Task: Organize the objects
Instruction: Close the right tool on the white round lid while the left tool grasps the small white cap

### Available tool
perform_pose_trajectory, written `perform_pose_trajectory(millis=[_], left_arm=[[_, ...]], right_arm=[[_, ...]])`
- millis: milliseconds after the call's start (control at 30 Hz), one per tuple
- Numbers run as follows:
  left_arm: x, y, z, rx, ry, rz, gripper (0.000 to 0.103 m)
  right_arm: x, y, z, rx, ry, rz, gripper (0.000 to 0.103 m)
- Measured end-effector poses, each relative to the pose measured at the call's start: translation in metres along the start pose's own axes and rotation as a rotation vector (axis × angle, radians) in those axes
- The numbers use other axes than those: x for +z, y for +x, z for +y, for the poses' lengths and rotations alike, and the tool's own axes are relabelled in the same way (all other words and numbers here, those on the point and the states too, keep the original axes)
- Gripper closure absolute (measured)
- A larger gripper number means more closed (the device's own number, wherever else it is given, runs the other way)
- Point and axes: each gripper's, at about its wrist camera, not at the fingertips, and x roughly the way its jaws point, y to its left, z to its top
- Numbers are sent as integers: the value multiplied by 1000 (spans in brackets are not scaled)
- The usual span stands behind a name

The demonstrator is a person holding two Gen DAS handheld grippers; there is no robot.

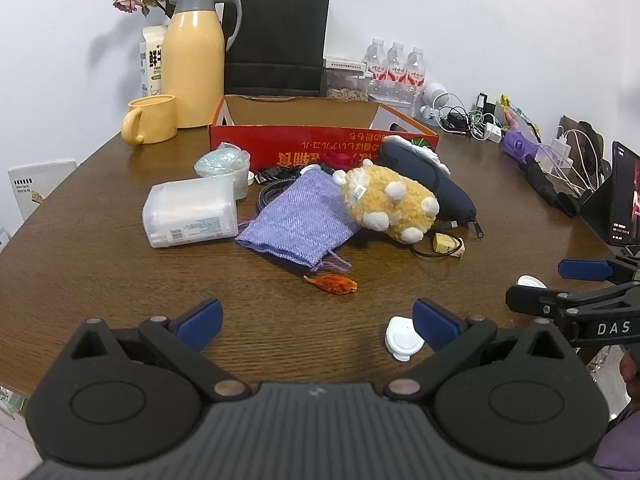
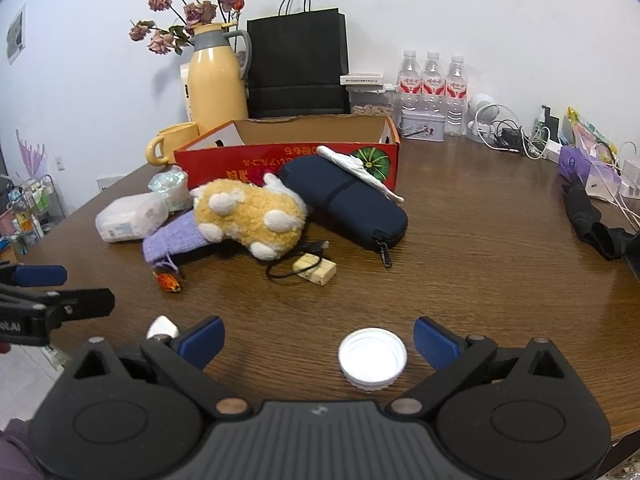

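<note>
My left gripper [image 1: 318,320] hovers low over the wooden table [image 1: 100,248], fingers spread wide and holding nothing; a small white flip cap [image 1: 403,338] lies just inside its right finger. My right gripper [image 2: 318,338] is likewise spread and empty, with a white screw cap [image 2: 372,360] on the table between its fingers, nearer the right one. At frame centre, a yellow plush toy [image 2: 248,218] rests on a purple knit pouch [image 1: 298,222], leaning against a navy zip case [image 2: 346,202]. A clear plastic box [image 1: 190,212] lies left of them. Behind stands the open red carton [image 1: 320,136]. An orange wrapper [image 1: 332,283] lies below the pouch.
</note>
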Motion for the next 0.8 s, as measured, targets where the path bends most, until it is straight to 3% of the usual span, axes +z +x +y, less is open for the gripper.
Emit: perform_pose_trajectory(millis=[300, 367, 433, 800], left_arm=[[-1, 11, -5, -21, 2, 29, 0], [-2, 14, -8, -25, 6, 40, 0], [-2, 16, -11, -30, 12, 46, 0], [-3, 35, -30, -84, 63, 103, 0]], right_arm=[[-13, 12, -11, -41, -63, -20, 24], [-16, 16, -14, -31, -73, -11, 51], [-19, 20, -18, 0, -64, 7, 64], [-16, 21, -21, 45, -76, -47, 64]])
